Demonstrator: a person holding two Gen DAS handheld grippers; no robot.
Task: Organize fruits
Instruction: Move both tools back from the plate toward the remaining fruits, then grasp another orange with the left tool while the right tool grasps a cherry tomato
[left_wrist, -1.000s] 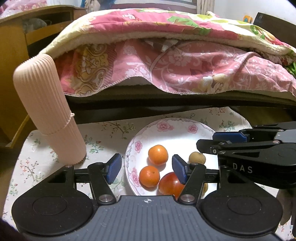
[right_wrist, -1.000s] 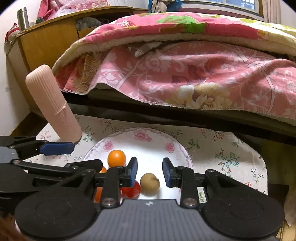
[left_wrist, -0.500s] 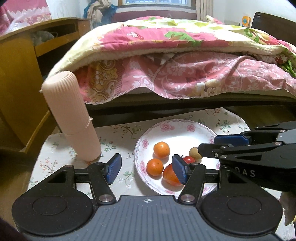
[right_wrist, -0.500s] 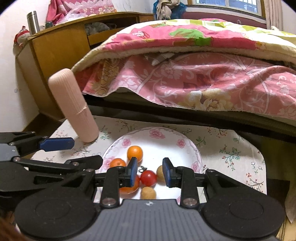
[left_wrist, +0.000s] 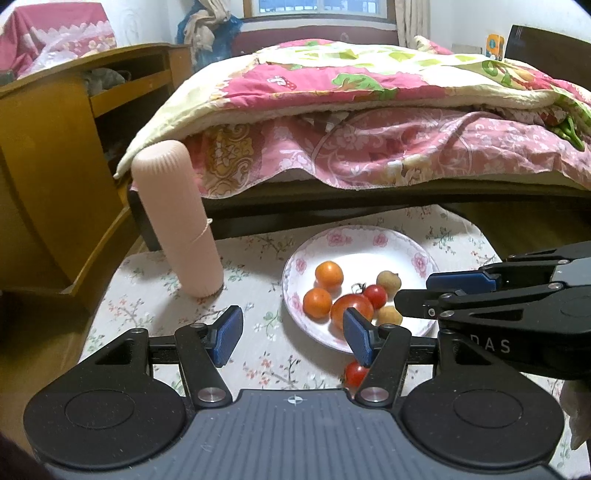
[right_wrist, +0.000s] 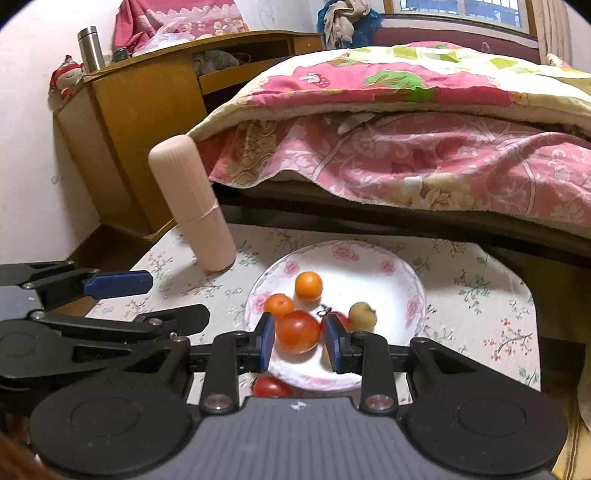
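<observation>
A white plate with a pink flower rim (left_wrist: 369, 234) (right_wrist: 351, 251) holds two oranges (left_wrist: 328, 274) (right_wrist: 308, 285), a big tomato (left_wrist: 351, 308) (right_wrist: 297, 332), a cherry tomato (left_wrist: 375, 295) and two tan round fruits (left_wrist: 387, 280) (right_wrist: 362, 315). One small tomato (left_wrist: 354, 373) (right_wrist: 271, 387) lies on the tablecloth just in front of the plate. My left gripper (left_wrist: 291, 338) hovers open and empty near the plate's left front. My right gripper (right_wrist: 300, 343) hangs over the plate's front edge, its jaws a narrow gap apart with nothing gripped.
A tall pink ribbed cylinder (left_wrist: 177, 225) (right_wrist: 192, 206) stands upright left of the plate on the flowered tablecloth (left_wrist: 147, 295). Behind the small table is a bed with a pink quilt (left_wrist: 388, 147). A wooden cabinet (right_wrist: 140, 110) stands at the left.
Both grippers have drawn back and up from the plate. The whole plate, more of its fruit and the tomato on the cloth have come into view.
</observation>
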